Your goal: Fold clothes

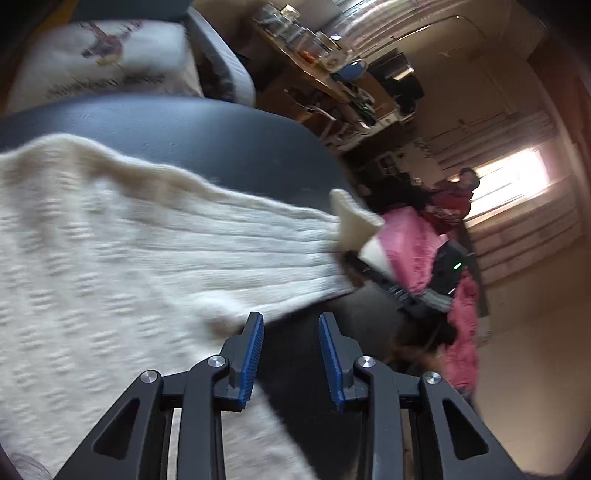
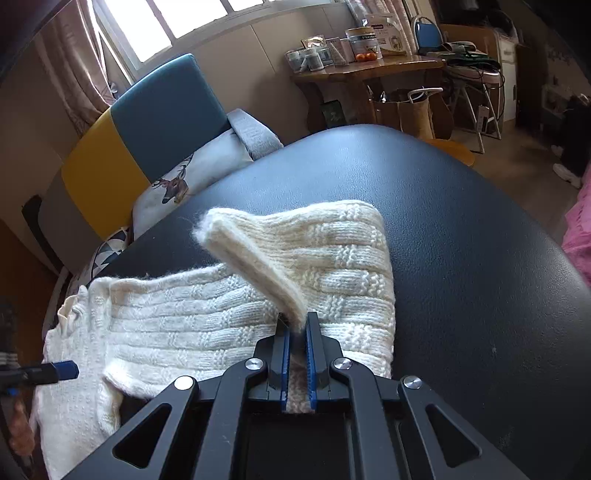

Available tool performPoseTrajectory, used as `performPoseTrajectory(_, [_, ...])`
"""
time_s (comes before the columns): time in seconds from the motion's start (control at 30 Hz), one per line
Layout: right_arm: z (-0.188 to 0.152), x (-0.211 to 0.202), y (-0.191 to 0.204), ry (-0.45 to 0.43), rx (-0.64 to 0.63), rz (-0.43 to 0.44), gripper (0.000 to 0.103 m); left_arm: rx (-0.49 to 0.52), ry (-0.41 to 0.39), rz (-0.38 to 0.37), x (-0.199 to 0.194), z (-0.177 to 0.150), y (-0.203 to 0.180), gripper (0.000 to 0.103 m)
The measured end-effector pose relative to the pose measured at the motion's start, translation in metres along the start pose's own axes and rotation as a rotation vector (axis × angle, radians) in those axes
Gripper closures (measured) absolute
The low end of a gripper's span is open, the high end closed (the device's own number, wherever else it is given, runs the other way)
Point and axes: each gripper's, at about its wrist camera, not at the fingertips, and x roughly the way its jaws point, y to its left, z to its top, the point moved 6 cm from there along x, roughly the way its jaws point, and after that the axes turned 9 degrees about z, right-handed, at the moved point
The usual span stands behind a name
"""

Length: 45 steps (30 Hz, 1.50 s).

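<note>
Right gripper (image 2: 297,325): its blue-padded jaws are clamped on a raised fold of the cream knit sweater (image 2: 258,306), with the fabric's edge pinched between the pads and running back toward the camera. From the pinch, the lifted edge rises as a thick, fuzzy strip toward the upper left, standing clear of the layers beneath.

Left gripper (image 1: 291,325): its jaws stand apart with nothing between them; the left blue pad overlaps the near edge of the sweater (image 1: 110,240) in the picture, though contact cannot be confirmed, and the dark surface shows through the gap. In the right wrist view, a blue-tipped finger (image 2: 62,370) of this gripper enters at the left margin, over the far end of the garment.

Sweater: it lies on a dark, leather-like padded surface (image 2: 461,240), spread from the lower left to about the middle, with a ribbed, block-patterned part folded over on top. In the left wrist view, the garment is motion-blurred and narrows toward the right gripper (image 1: 360,242) at the far end.

Surroundings: an armchair (image 2: 162,110) with teal and yellow panels holds a deer-print cushion (image 2: 192,173). A wooden table (image 2: 369,68) carries jars and tins. A pink garment (image 1: 413,243) hangs behind the right gripper in the left wrist view. A bright window (image 2: 177,22) lights the room.
</note>
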Motion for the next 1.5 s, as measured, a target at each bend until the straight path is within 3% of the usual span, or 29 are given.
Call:
performPoseTrajectory(0.13, [-0.007,-0.009,0.016,0.008,-0.114,-0.015,0.095,-0.021,0.036,-0.105,0.025,0.025,-0.036,0.070])
performPoseTrajectory(0.2, [-0.016,-0.010,0.026,0.024,-0.193,-0.025,0.095,-0.042,0.070,-0.122,0.042,0.038,-0.047,0.068])
performPoseTrajectory(0.47, [-0.045,-0.006,0.046,0.063,-0.370,-0.053,0.095,-0.129,0.169,-0.110,0.103,0.059,-0.043,0.068])
performPoseTrajectory(0.63, [-0.046,-0.006,0.047,0.045,-0.382,-0.050,0.095,-0.169,0.239,-0.108,0.129,0.053,-0.032,0.067])
performPoseTrajectory(0.87, [-0.052,-0.004,0.055,0.056,-0.436,-0.065,0.095,-0.184,0.277,-0.118,0.147,0.046,-0.035,0.067])
performPoseTrajectory(0.97, [-0.051,-0.005,0.055,0.060,-0.432,-0.071,0.094,-0.108,0.255,-0.036,0.150,0.045,-0.044,0.086])
performPoseTrajectory(1.03, [-0.049,-0.008,0.051,0.055,-0.378,-0.050,0.087,-0.047,0.218,0.002,0.143,0.046,-0.051,0.094])
performPoseTrajectory(1.07, [-0.047,-0.011,0.049,0.051,-0.336,-0.029,0.073,-0.026,0.192,0.014,0.136,0.048,-0.054,0.097])
performPoseTrajectory(1.1, [-0.046,-0.017,0.047,0.026,-0.294,-0.018,0.050,-0.013,0.160,0.018,0.127,0.052,-0.057,0.096])
performPoseTrajectory(1.13, [-0.044,-0.024,0.045,0.001,-0.250,-0.006,0.040,-0.001,0.128,0.018,0.117,0.056,-0.059,0.096])
performPoseTrajectory(1.2, [-0.041,-0.041,0.041,-0.062,-0.120,0.075,0.016,0.024,0.055,0.025,0.091,0.068,-0.065,0.096])
performPoseTrajectory(1.27, [-0.041,-0.054,0.037,-0.102,0.041,0.218,0.007,0.036,-0.003,0.031,0.065,0.080,-0.067,0.096])
performPoseTrajectory(1.5, [-0.054,-0.058,0.048,-0.147,0.558,0.763,0.000,0.021,-0.209,0.040,-0.045,0.120,-0.059,0.097])
